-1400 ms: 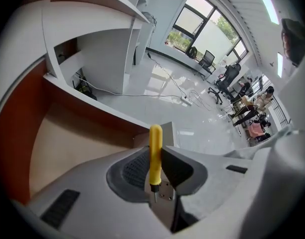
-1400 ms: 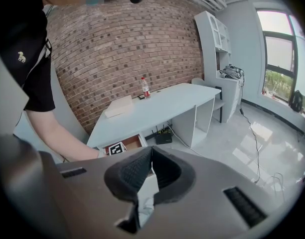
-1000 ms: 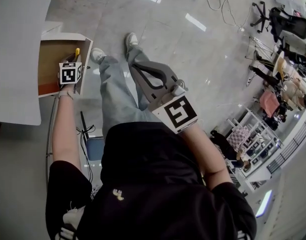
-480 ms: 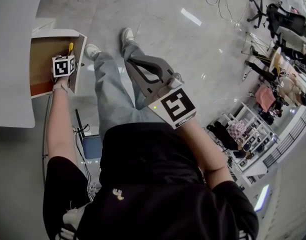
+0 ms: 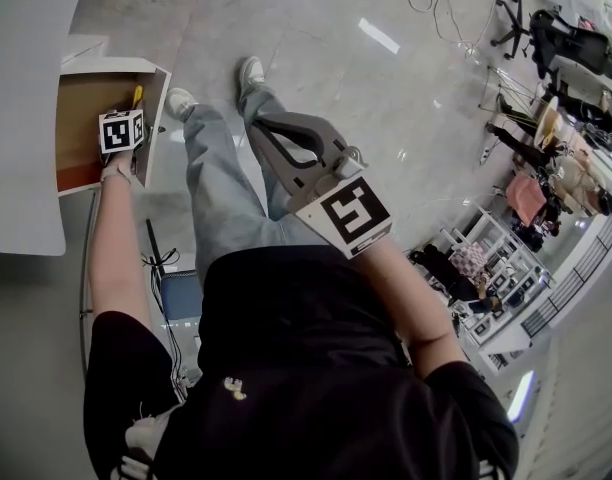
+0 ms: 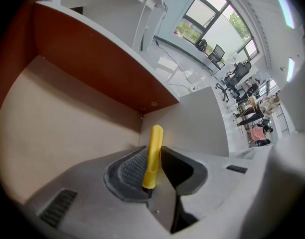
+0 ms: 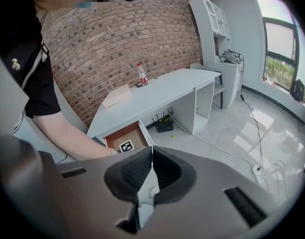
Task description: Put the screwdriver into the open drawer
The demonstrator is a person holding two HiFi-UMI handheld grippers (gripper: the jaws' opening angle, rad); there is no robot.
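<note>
1. The screwdriver (image 6: 152,156) has come lower: a second ago it was level with the drawer's (image 6: 58,123) front edge, and now it hangs inside the drawer opening, above the pale drawer floor and clear of it.
2. Judged from that, the carry is nearly over. What remains is to set the tool on the drawer floor and let go.
3. Only a slim, round-ended yellow handle shows, pointing toward the drawer's far corner. The shaft is hidden between the fingers.
4. The left gripper (image 5: 126,120) has its fingers (image 6: 130,168) clamped on the handle's lower end, one ribbed pad on each side.
5. The drawer stands pulled out from under the white counter (image 5: 26,88), with a red-brown wall behind the tool.
6. The right gripper (image 7: 150,171) hovers well away from the drawer, over the person's legs, its fingers closed on nothing.
</note>
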